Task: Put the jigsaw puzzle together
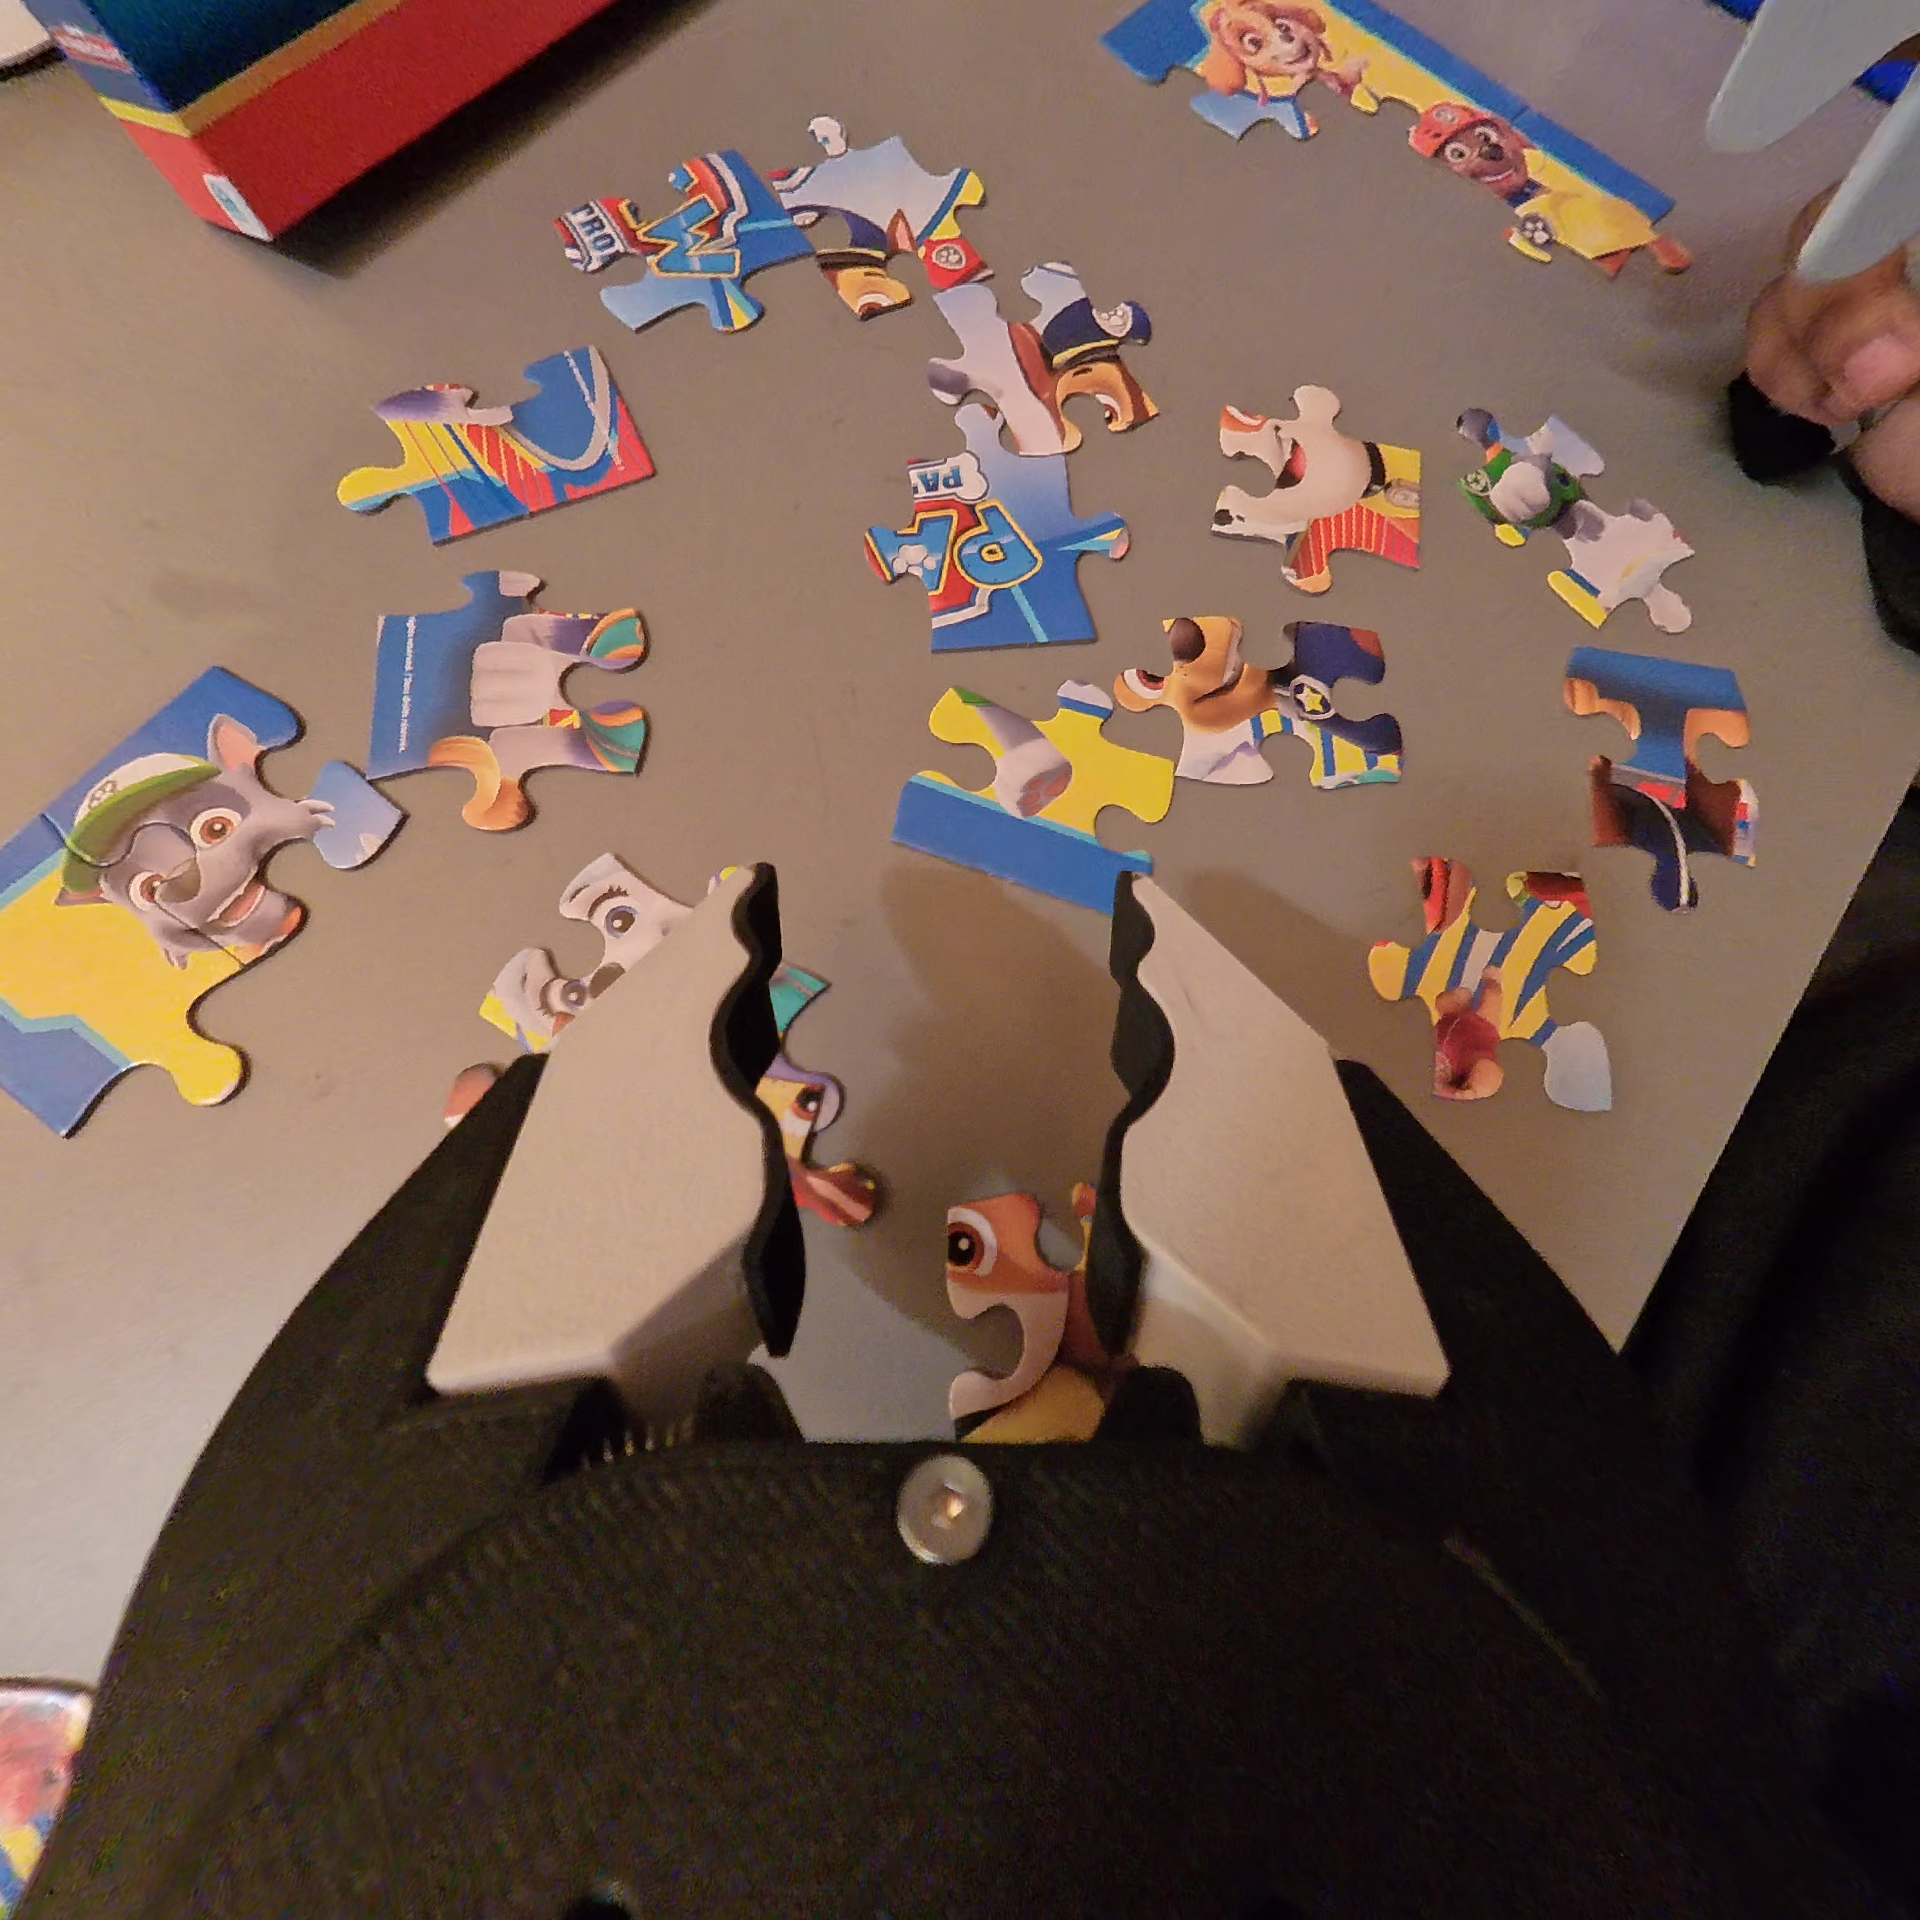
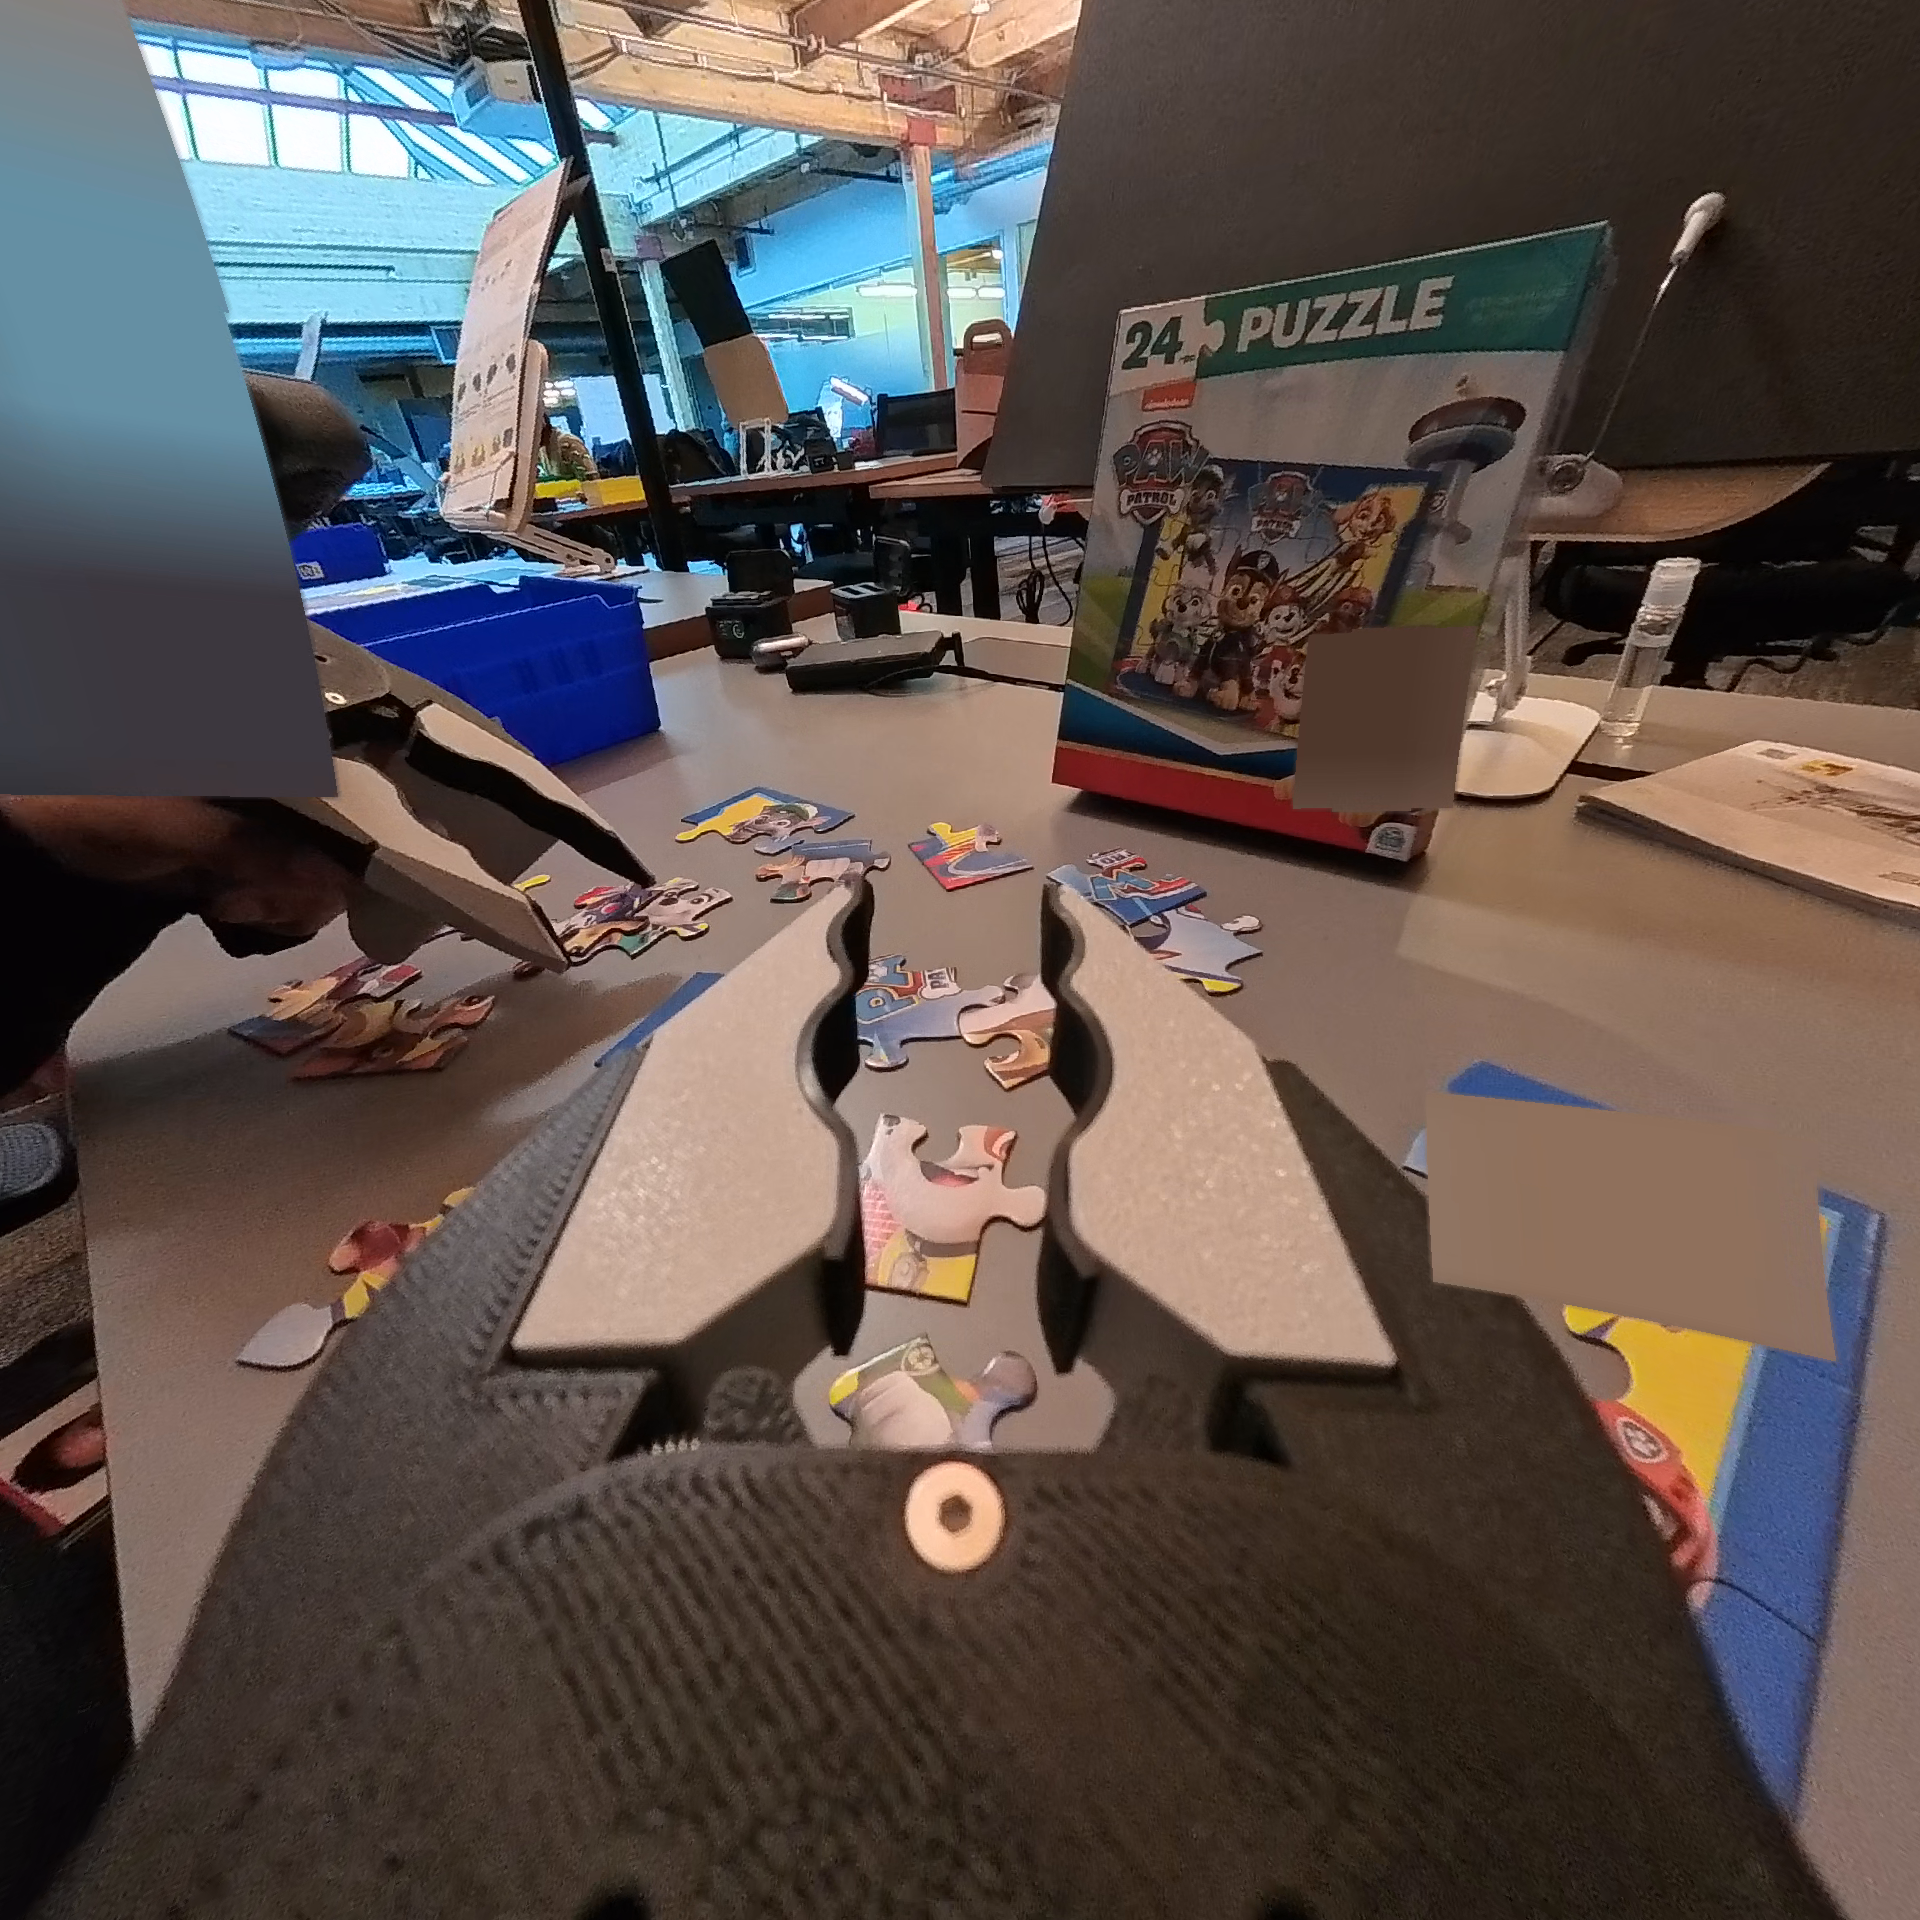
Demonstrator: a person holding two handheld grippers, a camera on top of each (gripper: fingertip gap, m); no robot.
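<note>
Left claw point(image 1: 940, 894) wide open, nothing gripped, hovering over grey counter point(image 1: 779, 582) with bare counter between its tips. Nearest piece: yellow and blue edge piece point(image 1: 1029, 790), just beyond the right fingertip point(image 1: 1127, 904). Piece with a white pup's eye point(image 1: 603, 935) partly hidden under the left finger. Orange pup face piece point(image 1: 1008, 1299) lies below, between the finger bases, not gripped. Other loose puzzle pieces spread across the counter; joined grey pup section point(image 1: 135, 894) at far left, joined strip point(image 1: 1403, 114) at top right, red box corner point(image 1: 260, 114) at top left. Right claw point(image 2: 956, 909) partly open, bare, raised above the counter point(image 2: 1455, 935); white pup piece point(image 2: 935, 1195) lies on the counter seen between its fingers, untouched. Blue logo piece point(image 2: 914, 1013) farther ahead. Puzzle box point(image 2: 1330, 540) stands upright beyond, blue bin point(image 2: 520, 644) at left. The left claw shows at left of the right wrist view, tips down just beside a pup piece point(image 2: 644, 914).
</note>
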